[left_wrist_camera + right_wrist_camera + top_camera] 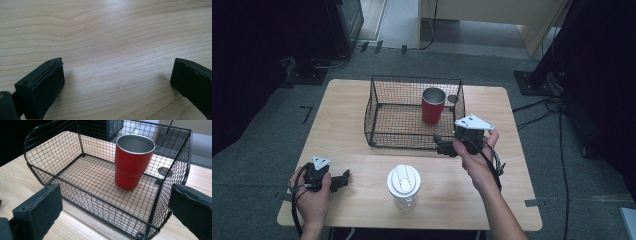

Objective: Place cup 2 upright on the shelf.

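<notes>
High view: pale wooden table (362, 95) on grey carpet (257, 150), both grippers' jaws wide, empty.

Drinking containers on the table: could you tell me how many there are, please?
2. A red cup stands upright inside the wire basket, toward its right side. A clear bottle with a white lid stands on the table's near edge, between the grippers.

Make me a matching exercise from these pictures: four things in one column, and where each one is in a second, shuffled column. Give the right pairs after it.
Things
1. red cup
2. white-lidded bottle
3. left gripper
4. right gripper

Places
A. on the table's near edge, between the two hands
B. held open at the wire basket's near right corner
C. upright inside the basket, towards its right side
D. low over bare wood at the table's near left, open

Pairs: 1-C, 2-A, 3-D, 4-B
</notes>
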A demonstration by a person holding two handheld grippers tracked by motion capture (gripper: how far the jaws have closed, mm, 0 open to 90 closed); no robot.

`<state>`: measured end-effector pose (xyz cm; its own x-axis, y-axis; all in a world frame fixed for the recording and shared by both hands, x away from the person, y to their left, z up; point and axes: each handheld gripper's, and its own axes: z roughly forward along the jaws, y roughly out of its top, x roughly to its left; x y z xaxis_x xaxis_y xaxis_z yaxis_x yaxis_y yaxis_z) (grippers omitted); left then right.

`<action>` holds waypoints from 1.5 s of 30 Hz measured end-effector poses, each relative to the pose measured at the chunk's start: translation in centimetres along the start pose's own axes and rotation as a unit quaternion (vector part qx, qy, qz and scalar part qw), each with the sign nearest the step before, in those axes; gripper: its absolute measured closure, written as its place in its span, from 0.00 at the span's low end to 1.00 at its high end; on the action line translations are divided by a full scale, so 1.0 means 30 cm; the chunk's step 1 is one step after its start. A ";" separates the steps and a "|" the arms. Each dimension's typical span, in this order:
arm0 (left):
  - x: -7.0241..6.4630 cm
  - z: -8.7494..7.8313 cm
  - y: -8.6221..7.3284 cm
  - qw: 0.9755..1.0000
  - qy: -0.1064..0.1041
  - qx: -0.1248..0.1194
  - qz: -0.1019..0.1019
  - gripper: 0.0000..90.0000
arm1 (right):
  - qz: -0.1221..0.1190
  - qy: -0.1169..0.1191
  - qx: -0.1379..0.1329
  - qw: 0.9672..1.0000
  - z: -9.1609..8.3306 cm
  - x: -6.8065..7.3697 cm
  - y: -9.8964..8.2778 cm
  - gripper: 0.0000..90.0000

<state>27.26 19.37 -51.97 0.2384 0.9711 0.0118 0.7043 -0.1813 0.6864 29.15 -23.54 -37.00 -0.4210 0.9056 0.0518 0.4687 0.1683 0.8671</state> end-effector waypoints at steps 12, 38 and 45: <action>0.000 0.000 0.000 1.000 0.000 0.000 0.000 0.00 | 0.003 0.003 -0.009 1.000 -0.072 0.010 -0.089 0.00; 0.000 0.000 0.000 1.000 0.000 0.000 0.001 0.00 | 0.009 0.070 -0.002 0.998 -0.081 0.083 -0.345 0.00; 0.000 0.000 0.000 1.000 0.000 0.000 0.001 0.00 | 0.007 0.085 0.004 0.996 -0.088 0.107 -0.387 0.00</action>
<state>27.25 19.38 -51.98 0.2389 0.9710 0.0128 0.7039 -0.1823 0.6865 20.32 -23.62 -45.59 -0.5400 0.8287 0.1470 0.4817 0.1610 0.8614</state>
